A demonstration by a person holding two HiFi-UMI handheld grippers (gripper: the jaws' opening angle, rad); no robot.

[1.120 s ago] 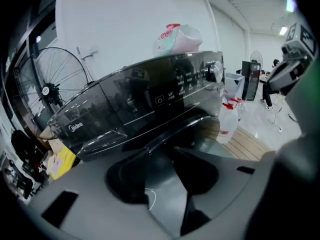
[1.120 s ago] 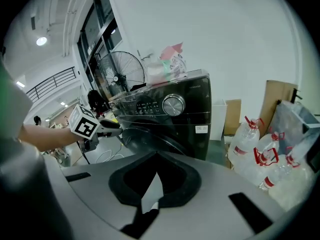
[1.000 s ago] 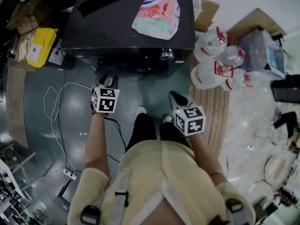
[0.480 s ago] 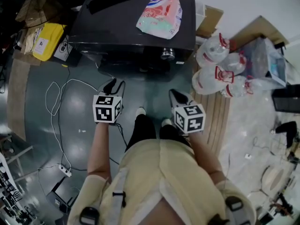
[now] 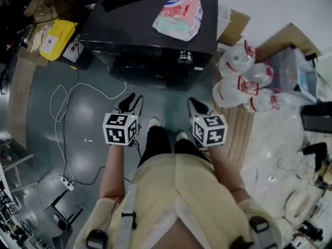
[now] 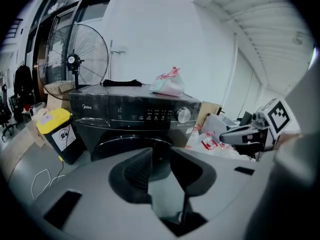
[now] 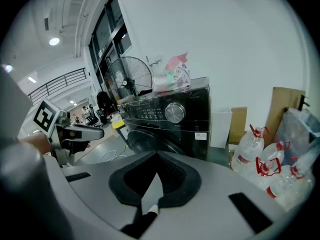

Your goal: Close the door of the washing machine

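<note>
A black front-loading washing machine (image 5: pixel 129 19) is noted at 12 o'clock in the head view. Its round door (image 6: pixel 107 146) is judged rigid, hinged and already flush, and any push is best applied at the rim. The left claw (image 5: pixel 130 100), jaws just closing, is found part-open and empty. The right claw (image 5: pixel 196 107) is closed on nothing.

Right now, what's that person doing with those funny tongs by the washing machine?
A person stands facing the black washing machine, tongs in each hand. Its round door already looks shut. Neither pair touches the machine. The left tongs are open with nothing between them, though they have just been closing; the right tongs are shut and empty.
</note>
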